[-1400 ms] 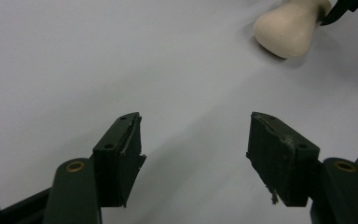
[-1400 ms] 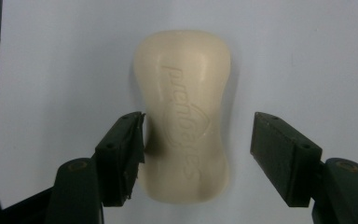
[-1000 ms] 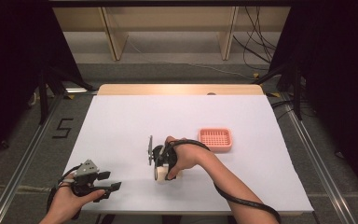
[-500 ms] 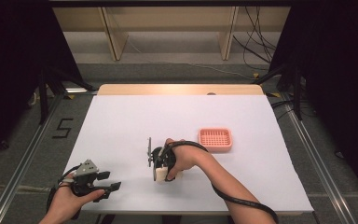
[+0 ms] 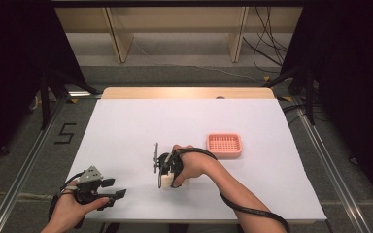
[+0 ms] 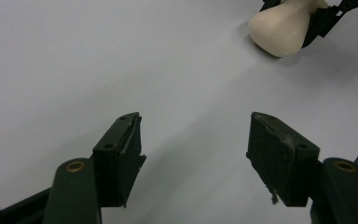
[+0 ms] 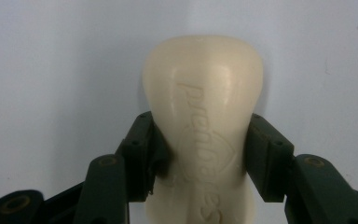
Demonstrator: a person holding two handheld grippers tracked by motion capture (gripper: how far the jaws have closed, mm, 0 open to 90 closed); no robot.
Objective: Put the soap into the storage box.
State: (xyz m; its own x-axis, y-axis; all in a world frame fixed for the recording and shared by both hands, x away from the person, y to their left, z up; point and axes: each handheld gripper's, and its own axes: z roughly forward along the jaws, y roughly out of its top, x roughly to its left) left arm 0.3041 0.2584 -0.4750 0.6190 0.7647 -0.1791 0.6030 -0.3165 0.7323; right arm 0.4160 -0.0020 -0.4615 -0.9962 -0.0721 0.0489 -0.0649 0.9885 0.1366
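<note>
The right tongs [image 7: 200, 154] have just been closing, and their jaws now press on both flanks of the bar of soap [image 7: 204, 126], at its narrowed waist, with the wider rounded end sticking out beyond the pads. The soap lies flat on the white table [image 5: 126, 126], a little in from the near edge and about midway between the left and right edges.

The main risk, as I judge it, is slip. The bar is smooth and curved, and the pads bear on sloping sides, so a squeeze could push it forward out of the grip, or let it twist once it is lifted. A hard squeeze could also dent the soap. If the grip sits off the bar's balance point, the heavy end may droop and pull free.

The left tongs [image 6: 196, 154] stand wide open with nothing between them, just above the table near its near-left corner, well apart from the soap, so they offer no support if it drops.

The pink basket [image 5: 224, 145] sits to the right of the hand, towards the right edge; a low carry could knock its rim.
</note>
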